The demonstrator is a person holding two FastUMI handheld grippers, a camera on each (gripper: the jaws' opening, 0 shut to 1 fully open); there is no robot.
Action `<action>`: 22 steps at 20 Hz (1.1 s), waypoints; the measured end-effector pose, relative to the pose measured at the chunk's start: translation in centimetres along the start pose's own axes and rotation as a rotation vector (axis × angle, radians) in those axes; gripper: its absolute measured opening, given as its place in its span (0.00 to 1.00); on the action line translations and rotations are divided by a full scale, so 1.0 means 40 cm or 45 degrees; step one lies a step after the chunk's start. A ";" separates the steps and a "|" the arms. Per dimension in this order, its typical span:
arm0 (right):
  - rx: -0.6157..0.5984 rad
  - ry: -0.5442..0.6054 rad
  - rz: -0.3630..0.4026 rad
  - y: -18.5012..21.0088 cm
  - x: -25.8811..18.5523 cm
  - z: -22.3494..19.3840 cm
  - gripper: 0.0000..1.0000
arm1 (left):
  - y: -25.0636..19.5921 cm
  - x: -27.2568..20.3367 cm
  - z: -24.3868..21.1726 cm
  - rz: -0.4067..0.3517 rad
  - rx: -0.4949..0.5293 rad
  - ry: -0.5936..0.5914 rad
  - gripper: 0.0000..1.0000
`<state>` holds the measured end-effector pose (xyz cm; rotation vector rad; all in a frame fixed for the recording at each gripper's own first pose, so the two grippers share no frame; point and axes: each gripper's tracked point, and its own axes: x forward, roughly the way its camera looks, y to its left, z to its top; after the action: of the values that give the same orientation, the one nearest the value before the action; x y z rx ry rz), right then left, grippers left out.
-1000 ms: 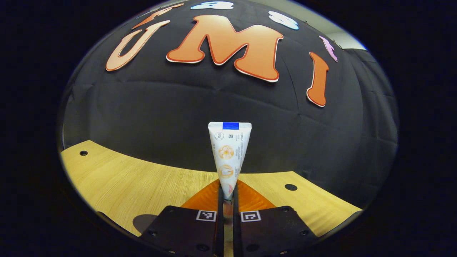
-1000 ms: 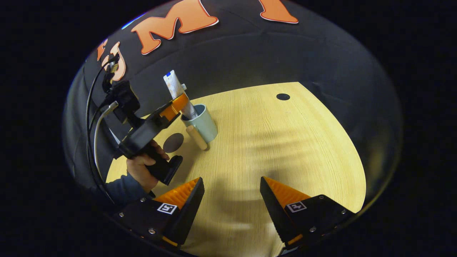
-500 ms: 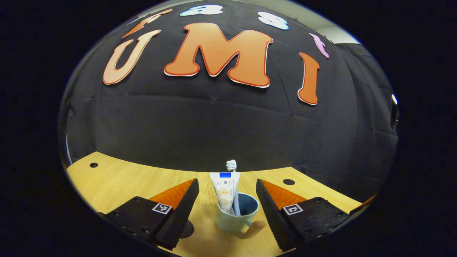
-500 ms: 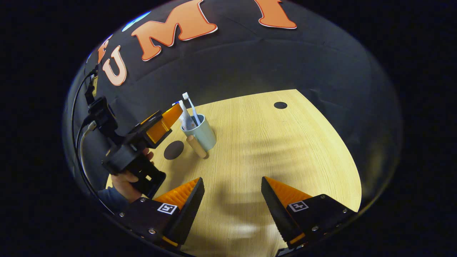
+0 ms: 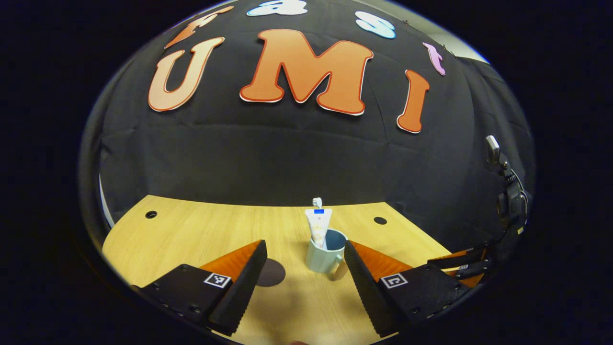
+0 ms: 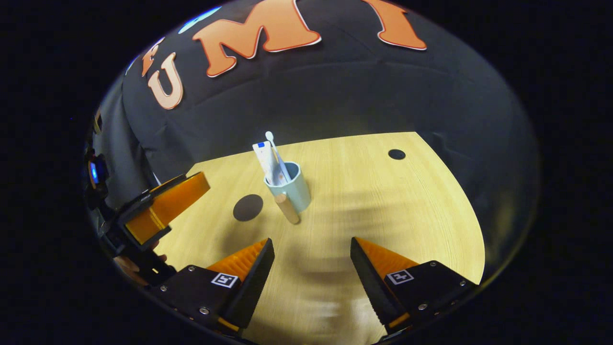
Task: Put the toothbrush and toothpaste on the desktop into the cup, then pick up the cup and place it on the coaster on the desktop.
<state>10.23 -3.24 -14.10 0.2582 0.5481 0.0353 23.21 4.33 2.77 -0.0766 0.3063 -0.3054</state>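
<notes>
Wooden desktop [image 6: 383, 201] below both spread jaws

A staged recording booth is shown rather than a lived-in room: a light wooden desk [image 6: 383, 201] with round cable holes [image 6: 396, 154] near its far corners is closed in at its far edge by a wall of black cloth [image 5: 287, 158] (creased and hung like a backdrop).

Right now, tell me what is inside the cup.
The cup holds the toothpaste tube and the toothbrush, both standing upright and poking above the rim. Their lower ends and the cup's bottom are hidden by its wall.
</notes>
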 end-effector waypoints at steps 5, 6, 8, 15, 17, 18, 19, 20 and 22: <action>-0.063 0.052 -0.019 0.050 0.064 0.039 0.96 | 0.075 -0.101 -0.023 0.065 0.011 0.137 0.97; -0.064 0.064 -0.033 0.052 0.078 0.043 0.95 | 0.084 -0.121 -0.034 0.076 0.004 0.165 0.97; -0.045 0.099 -0.029 0.072 0.118 0.052 0.94 | 0.111 -0.153 -0.064 0.109 -0.005 0.233 0.98; -0.091 0.242 -0.071 0.089 0.301 0.053 0.87 | 0.173 -0.237 -0.216 0.199 -0.075 0.556 0.98; -0.096 0.287 -0.119 0.077 0.332 0.045 0.82 | 0.197 -0.251 -0.240 0.233 -0.050 0.609 0.98; -0.092 0.306 -0.127 0.076 0.345 0.040 0.81 | 0.205 -0.250 -0.258 0.249 -0.044 0.648 0.98; -0.085 0.352 -0.137 0.080 0.365 0.028 0.76 | 0.205 -0.258 -0.267 0.249 -0.063 0.672 0.98; -0.084 0.375 -0.148 0.077 0.375 0.024 0.74 | 0.203 -0.262 -0.281 0.249 -0.078 0.701 0.98; -0.067 0.397 -0.168 0.083 0.404 0.018 0.61 | 0.209 -0.269 -0.305 0.248 -0.096 0.747 0.98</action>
<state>24.51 1.44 -20.91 0.1647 0.8722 -0.0390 12.07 15.22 -6.79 -0.0289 0.9017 -0.1158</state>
